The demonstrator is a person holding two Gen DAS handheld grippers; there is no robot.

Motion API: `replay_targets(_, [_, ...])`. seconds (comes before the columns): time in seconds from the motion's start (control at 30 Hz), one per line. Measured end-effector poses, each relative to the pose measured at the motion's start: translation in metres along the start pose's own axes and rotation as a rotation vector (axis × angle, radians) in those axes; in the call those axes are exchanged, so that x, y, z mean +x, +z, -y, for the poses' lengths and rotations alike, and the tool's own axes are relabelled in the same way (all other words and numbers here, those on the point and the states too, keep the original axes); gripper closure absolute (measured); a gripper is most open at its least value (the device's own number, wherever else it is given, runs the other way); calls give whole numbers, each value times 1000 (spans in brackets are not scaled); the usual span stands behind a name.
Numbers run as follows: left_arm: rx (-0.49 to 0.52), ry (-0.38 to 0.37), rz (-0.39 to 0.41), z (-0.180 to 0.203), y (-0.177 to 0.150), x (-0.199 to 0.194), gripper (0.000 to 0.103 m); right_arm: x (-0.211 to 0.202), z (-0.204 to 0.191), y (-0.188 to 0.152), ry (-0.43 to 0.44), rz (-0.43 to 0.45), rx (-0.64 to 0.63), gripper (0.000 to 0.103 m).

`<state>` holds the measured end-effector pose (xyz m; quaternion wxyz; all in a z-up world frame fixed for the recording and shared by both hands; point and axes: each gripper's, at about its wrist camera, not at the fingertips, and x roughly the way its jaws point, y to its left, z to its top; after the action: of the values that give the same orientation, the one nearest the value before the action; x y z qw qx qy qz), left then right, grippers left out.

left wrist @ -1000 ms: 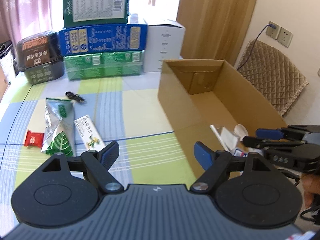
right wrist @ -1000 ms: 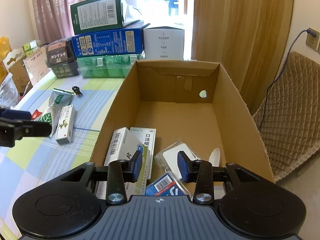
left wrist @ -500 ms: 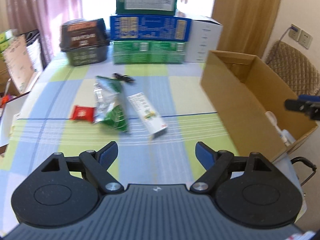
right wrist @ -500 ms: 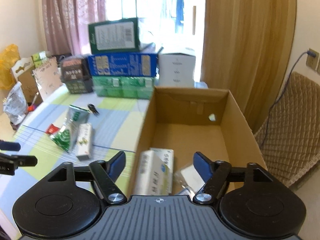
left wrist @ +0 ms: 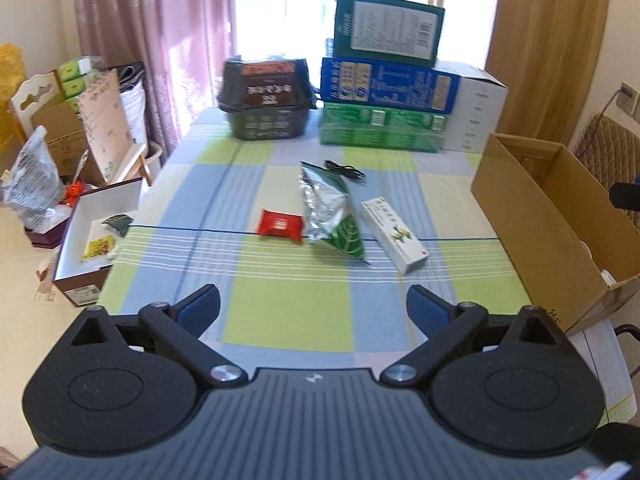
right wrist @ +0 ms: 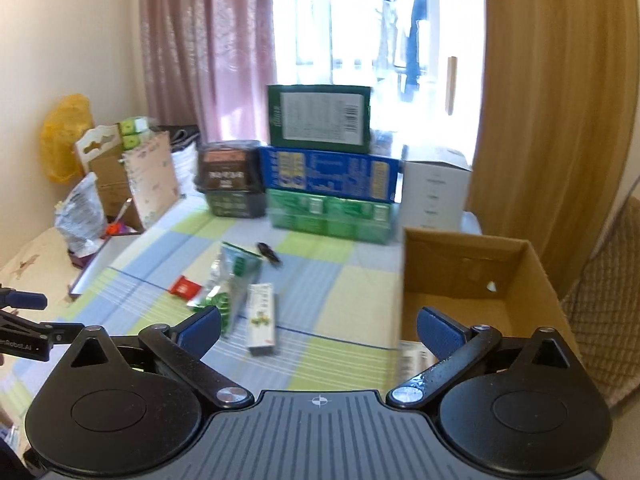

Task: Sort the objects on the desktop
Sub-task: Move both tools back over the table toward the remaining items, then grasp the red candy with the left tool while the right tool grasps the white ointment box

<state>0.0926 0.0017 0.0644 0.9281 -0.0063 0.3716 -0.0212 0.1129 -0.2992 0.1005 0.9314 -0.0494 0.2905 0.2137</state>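
On the checked tablecloth lie a red packet (left wrist: 280,226), a silver-and-green foil bag (left wrist: 332,216), a white medicine box (left wrist: 394,234) and a small black cable (left wrist: 344,169). My left gripper (left wrist: 313,306) hovers over the near table with its jaws opening wide and nothing between them. My right gripper (right wrist: 319,326) hangs above the near left wall of the open cardboard box (right wrist: 480,276), jaws opening wide, also empty. The same red packet (right wrist: 185,289), foil bag (right wrist: 228,280) and medicine box (right wrist: 262,318) show in the right wrist view. The box (left wrist: 552,216) stands at the table's right.
Stacked cartons (left wrist: 384,76), a white carton (left wrist: 476,116) and a dark basket (left wrist: 268,100) line the table's far edge. An open white box (left wrist: 96,232) and bags sit on the floor at the left. A quilted chair (right wrist: 600,312) stands right of the cardboard box.
Both grippers have pulled back and up from the cardboard box and opened wide. The left one has swung left, over the loose items on the cloth.
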Motion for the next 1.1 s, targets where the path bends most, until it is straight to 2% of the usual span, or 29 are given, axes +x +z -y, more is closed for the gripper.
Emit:
replay_targets(0.23, [-7,39,9,-22,-5,-7,2,11,-34,-1,45,-11,-34,2])
replay_targets(0.43, [-40,35,-9,-37,-9,8,2,37,-50,-10,67,-45,-46,2])
replay_targets(0.67, [-42,27,-18,-43,-7,45,2,84,-59,-27,68,-88,-23,2])
replay_targets(0.93, [-1,22,-30,-44,-3,104,2,143,-58,-40,53,-104,8,2])
replay_targets(1.1, [20,24,-50,-50,-5,142,3,175,-61,-46,52,-121,-22,7])
